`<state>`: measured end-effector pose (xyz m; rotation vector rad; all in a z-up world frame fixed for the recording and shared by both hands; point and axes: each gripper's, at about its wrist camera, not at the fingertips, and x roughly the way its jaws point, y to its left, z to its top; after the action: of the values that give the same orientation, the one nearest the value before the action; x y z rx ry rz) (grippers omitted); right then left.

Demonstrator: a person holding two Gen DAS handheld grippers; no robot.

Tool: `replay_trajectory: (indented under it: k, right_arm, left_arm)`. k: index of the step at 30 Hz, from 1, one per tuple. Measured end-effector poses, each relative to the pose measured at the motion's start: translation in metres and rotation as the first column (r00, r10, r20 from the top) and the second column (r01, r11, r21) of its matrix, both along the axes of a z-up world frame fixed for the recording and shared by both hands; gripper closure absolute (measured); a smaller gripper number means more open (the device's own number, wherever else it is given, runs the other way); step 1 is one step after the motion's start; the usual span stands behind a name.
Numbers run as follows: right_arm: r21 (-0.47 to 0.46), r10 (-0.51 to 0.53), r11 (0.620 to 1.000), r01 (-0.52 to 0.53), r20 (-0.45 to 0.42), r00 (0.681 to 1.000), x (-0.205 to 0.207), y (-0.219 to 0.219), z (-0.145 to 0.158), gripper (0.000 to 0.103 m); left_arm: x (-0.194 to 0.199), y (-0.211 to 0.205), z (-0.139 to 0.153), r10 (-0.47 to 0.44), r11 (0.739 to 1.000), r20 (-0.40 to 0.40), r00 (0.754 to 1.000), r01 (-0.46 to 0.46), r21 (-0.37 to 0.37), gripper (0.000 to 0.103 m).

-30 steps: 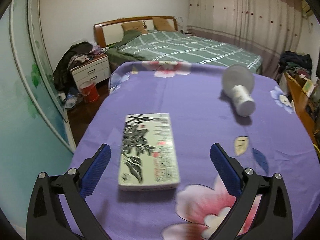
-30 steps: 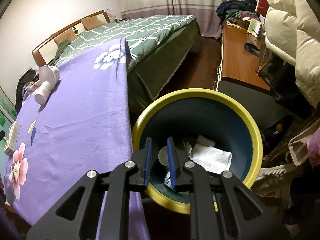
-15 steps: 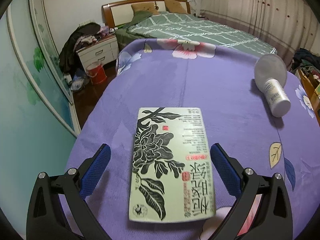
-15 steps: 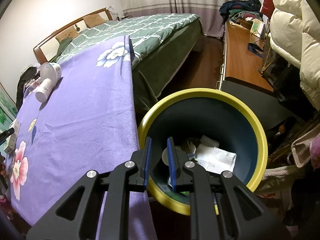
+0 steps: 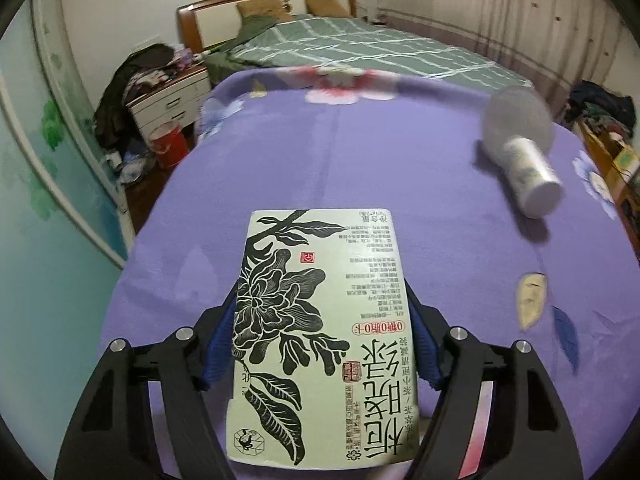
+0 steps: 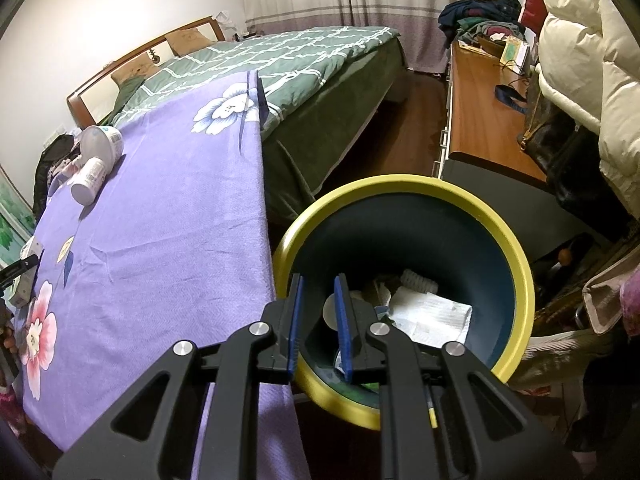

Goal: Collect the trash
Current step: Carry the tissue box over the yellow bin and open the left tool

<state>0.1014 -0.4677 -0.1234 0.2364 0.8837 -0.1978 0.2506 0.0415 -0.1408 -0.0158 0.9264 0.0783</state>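
Since a second ago, the left gripper (image 5: pixel 322 354) has come forward and down over the flat tea box (image 5: pixel 320 332), and its blue fingers (image 5: pixel 218 346) have just been closing on the box's long sides. They now sit against both edges, gripping the box, which lies flat on the purple flowered surface (image 5: pixel 360 168). Its pale green face carries a black flower drawing and printed text. Further back on the right lie a white bottle (image 5: pixel 532 172) and a round tub (image 5: pixel 516 118), blurred. The right gripper (image 6: pixel 319 326) has not moved: its fingers are nearly closed on the yellow rim of a dark bin (image 6: pixel 400 184), held just beside the surface's edge. Crumpled white paper (image 6: pixel 428 314) lies inside the bin. A green bed (image 6: pixel 288 60) stands behind.
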Motion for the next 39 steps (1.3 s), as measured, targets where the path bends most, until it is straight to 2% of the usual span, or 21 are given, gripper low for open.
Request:
replay_trajectory:
  k: [7,11,15,19,26,33,39]
  right_arm:
    - [0.004,-0.013,1.000,0.013,0.000,1.000,-0.007,-0.007,-0.002,0.088]
    - [0.009,-0.031,0.999,0.031,0.004,1.000,-0.014,-0.017,-0.002,0.088]
    - [0.004,-0.061,0.998,0.061,0.002,0.998,-0.024,-0.030,-0.004,0.088]
    - [0.011,-0.089,0.996,0.089,0.003,0.996,-0.034,-0.043,-0.006,0.088]
    - [-0.005,-0.138,0.990,0.138,0.007,0.990,-0.055,-0.063,-0.006,0.088]
    - [0.012,-0.174,0.985,0.174,0.017,0.985,-0.077,-0.081,-0.007,0.081]
    - [0.034,-0.217,0.976,0.216,0.020,0.976,-0.090,-0.101,-0.013,0.081]
  left_arm:
    - [-0.017,-0.066,0.020,-0.165,0.986,0.039,0.985,0.166,-0.018,0.032]
    - [-0.027,-0.119,0.033,-0.285,0.957,0.060,0.957,0.288,-0.036,0.032]
    - [-0.035,-0.174,0.046,-0.395,0.915,0.086,0.914,0.400,-0.047,0.032]
    - [-0.044,-0.235,0.058,-0.506,0.857,0.103,0.856,0.513,-0.058,0.032]
    - [-0.064,-0.328,0.071,-0.642,0.757,0.110,0.759,0.650,-0.070,0.032]
    - [-0.082,-0.410,0.071,-0.744,0.658,0.088,0.662,0.749,-0.073,0.032]
    - [-0.088,-0.463,0.060,-0.790,0.605,0.064,0.610,0.792,-0.077,0.031]
